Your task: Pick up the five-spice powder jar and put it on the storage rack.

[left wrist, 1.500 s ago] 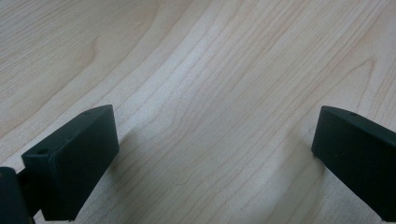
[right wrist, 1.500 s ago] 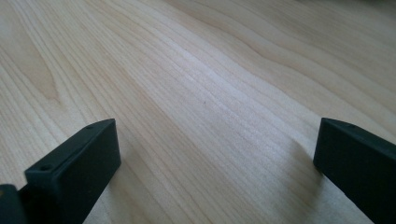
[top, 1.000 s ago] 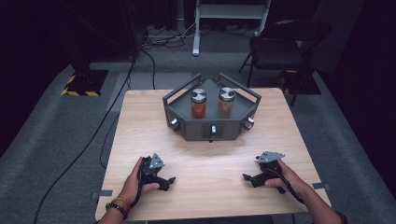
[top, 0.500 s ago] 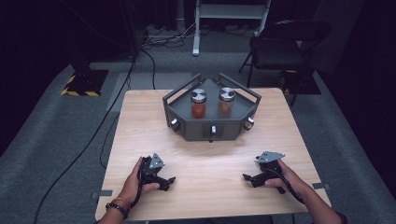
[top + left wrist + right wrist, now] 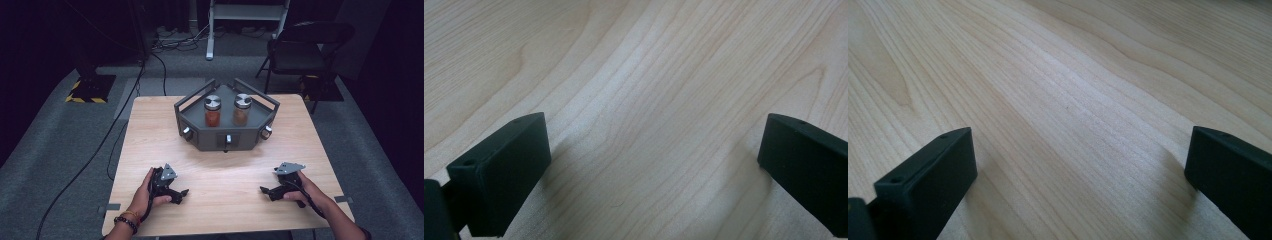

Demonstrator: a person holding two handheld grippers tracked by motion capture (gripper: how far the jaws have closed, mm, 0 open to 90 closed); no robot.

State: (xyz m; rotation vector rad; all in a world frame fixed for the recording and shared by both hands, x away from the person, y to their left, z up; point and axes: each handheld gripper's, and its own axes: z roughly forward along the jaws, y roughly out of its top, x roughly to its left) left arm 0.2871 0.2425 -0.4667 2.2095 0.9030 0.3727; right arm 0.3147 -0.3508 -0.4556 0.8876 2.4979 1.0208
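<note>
Pale wood table (image 5: 220, 170) — grey carpet (image 5: 55, 150), dark room.

Layout on the light wooden table (image 5: 220, 175): the dark grey angular metal rack (image 5: 226, 122) stands at the far centre. In it, the steel-lidded jar of red spice (image 5: 212, 111) stands left of the steel-lidded jar of brown spice (image 5: 242, 110). Near the front edge, left gripper (image 5: 181, 194) and right gripper (image 5: 265, 190) rest well apart.

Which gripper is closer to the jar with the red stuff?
Left. The left gripper rests near and slightly left of the red jar; the right gripper rests farther off, to its right.
</note>
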